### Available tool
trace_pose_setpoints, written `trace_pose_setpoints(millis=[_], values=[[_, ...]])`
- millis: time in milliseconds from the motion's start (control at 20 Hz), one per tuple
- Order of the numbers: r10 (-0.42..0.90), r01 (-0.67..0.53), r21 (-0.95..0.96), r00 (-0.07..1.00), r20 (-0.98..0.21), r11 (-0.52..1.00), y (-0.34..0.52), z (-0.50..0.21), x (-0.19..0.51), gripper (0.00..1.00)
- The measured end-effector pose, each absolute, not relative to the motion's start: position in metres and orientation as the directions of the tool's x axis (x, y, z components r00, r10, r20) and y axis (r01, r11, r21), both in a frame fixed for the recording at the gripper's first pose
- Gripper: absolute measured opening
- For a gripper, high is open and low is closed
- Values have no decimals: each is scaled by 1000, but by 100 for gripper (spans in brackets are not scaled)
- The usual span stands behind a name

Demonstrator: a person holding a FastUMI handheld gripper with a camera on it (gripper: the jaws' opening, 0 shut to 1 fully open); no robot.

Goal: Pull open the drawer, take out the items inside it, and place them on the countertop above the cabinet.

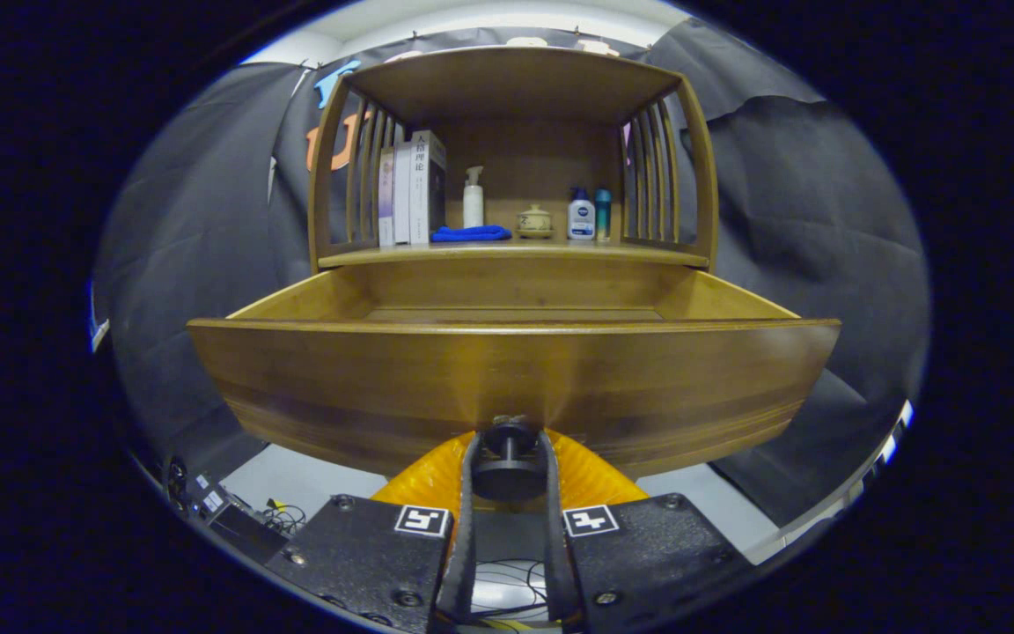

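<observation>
The wooden cabinet's drawer (pixel 507 379) is pulled well out toward me, its front panel close ahead. My gripper (pixel 508 458) is shut on the drawer's round dark knob (pixel 508 438), one finger on each side of it. From this low angle the drawer's inside shows just its side walls and back; its floor and any contents are hidden behind the front panel. The countertop (pixel 507 254) above the drawer carries several items.
On the countertop stand books (pixel 412 189), a white pump bottle (pixel 473 198), a folded blue cloth (pixel 471 233), a small lidded jar (pixel 534 221) and two small bottles (pixel 589 214). Slatted side rails (pixel 652 176) and a top shelf (pixel 511 79) enclose it. Cables lie on the floor below.
</observation>
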State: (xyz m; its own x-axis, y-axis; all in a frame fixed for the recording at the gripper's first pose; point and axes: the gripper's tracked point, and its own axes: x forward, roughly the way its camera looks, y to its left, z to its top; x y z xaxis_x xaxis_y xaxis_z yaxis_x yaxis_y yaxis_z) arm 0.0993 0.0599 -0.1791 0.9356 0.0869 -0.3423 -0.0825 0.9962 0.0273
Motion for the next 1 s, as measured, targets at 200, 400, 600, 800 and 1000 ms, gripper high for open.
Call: trace_pose_setpoints(millis=[200, 400, 600, 800, 1000], values=[[112, -102, 47, 948, -299, 994, 50, -167, 88, 60], [70, -58, 53, 957, -281, 997, 17, -143, 61, 92], [43, -21, 88, 967, -249, 996, -17, -101, 40, 100], [33, -10, 106, 975, -221, 994, -36, -58, 44, 100], [58, -36, 108, 977, -205, 993, -31, -12, 77, 99]])
